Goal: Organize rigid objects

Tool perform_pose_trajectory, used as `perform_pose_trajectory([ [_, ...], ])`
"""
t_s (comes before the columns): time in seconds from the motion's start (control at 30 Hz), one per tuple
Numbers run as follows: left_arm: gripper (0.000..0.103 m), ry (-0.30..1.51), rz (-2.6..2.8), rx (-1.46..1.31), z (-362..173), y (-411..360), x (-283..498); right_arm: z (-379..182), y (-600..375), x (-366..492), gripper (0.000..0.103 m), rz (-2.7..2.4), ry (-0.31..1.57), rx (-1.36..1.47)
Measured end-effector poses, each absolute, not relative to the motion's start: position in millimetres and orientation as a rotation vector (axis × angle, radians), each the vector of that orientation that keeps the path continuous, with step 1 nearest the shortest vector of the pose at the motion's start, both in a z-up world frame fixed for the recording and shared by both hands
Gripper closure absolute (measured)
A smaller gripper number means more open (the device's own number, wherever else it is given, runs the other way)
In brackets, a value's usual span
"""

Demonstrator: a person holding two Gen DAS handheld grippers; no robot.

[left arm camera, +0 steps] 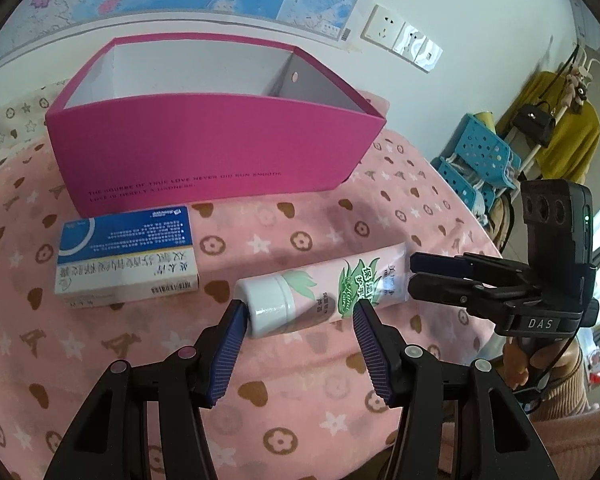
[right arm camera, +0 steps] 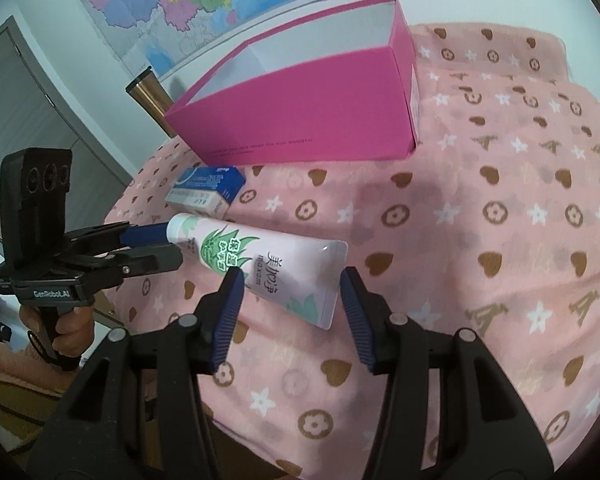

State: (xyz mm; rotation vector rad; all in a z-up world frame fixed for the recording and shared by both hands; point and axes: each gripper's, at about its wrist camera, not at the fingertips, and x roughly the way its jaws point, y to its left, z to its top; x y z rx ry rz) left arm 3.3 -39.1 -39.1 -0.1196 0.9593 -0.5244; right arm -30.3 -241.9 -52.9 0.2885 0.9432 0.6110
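Far on the pink blanket (left arm camera: 300, 380): open magenta box (left arm camera: 204, 152). Near-left of it, blue-white carton (left arm camera: 126, 254). Nearer, lying flat, pink tube (left arm camera: 320, 292) (white cap leftward). Left tongs (left arm camera: 298, 308) open astride cap end; right tongs (right arm camera: 292, 276) open at crimped end.

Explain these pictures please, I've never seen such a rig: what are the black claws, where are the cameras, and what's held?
No robot: a person holds a two-fingered gripper in each hand, each carrying a wide-angle camera. One picture looks out from the left gripper, the other from the right gripper. On the patterned cloth sit an open pink box, a blue-and-white carton and a tube. Each gripper's jaws flank one end of the tube; whether they squeeze it, I cannot tell.
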Motion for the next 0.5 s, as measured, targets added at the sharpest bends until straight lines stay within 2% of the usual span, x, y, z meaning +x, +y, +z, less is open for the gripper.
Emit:
perform_pose_trajectory([
  [0.5, 0.048, 0.897, -0.511, -0.113, -21.9, -38.9, 7.2, -35.5, -242.6, -18.4, 0.05, 0.607, 0.889, 0.272],
])
